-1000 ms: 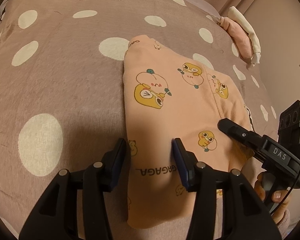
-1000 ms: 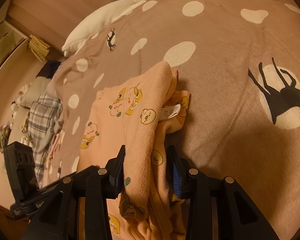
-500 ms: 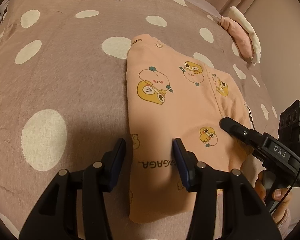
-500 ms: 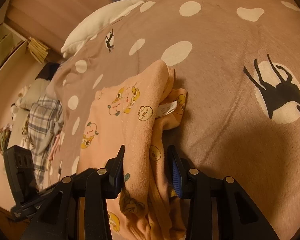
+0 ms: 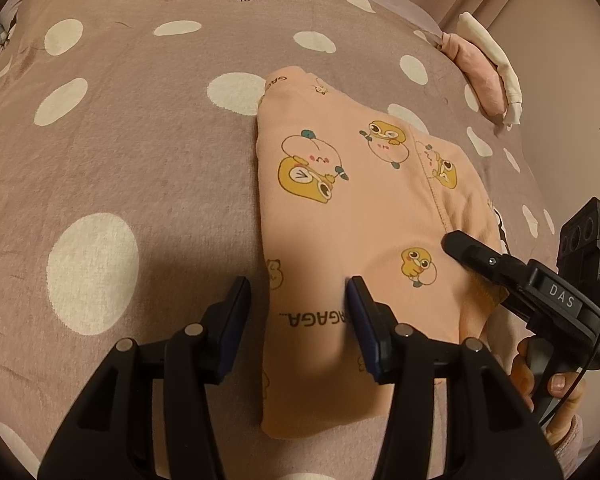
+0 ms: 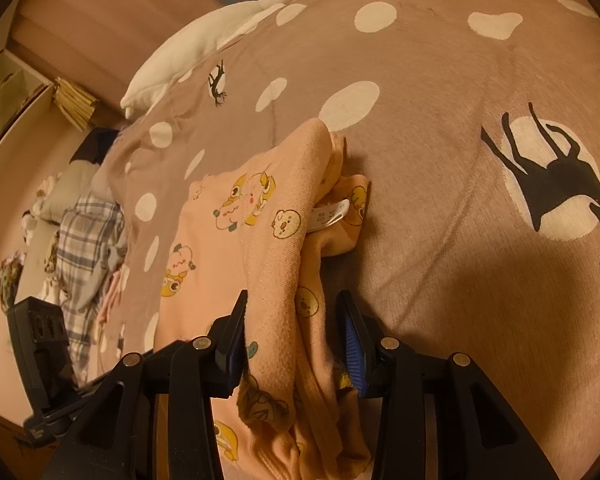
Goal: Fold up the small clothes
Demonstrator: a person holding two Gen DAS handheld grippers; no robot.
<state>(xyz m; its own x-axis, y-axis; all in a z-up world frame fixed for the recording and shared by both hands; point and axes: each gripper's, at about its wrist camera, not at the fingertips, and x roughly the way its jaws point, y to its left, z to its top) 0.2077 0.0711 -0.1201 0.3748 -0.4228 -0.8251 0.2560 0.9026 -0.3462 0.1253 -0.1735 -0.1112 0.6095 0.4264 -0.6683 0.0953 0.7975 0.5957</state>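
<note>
Bed [image 5: 120, 168] fills both views: mauve duvet with cream dots and black deer prints. No boxes, baskets or other containers anywhere on it; everything lies loose on the cover.

Plush white goose [image 6: 236, 28] stretched along the far edge of the bed, orange beak visible. Plaid blue-and-white garment [image 6: 86, 248] heaped at the bed's side, well apart from the work. Pink-and-cream bundle [image 5: 484, 76] at the bed's other edge.

Peach garment [image 5: 352, 216], printed with yellow ducks and "GAGA" lettering, lies folded in the middle of the bed, one long folded edge straight. From the right wrist view its other side is bunched in loose layers, and a white care label [image 6: 328, 216] sticks out between them.

Left gripper [image 5: 298, 300]: fingers spread, hovering over the straight edge; one finger above the cloth, the other above bare duvet. Nothing pinched.

Right gripper [image 6: 292, 316]: fingers straddle the bunched layers. Left finger touches the cloth, right finger stands off it. Fingers easing apart, cloth between them.

A hand [image 5: 552, 384] grips the right gripper's handle.
</note>
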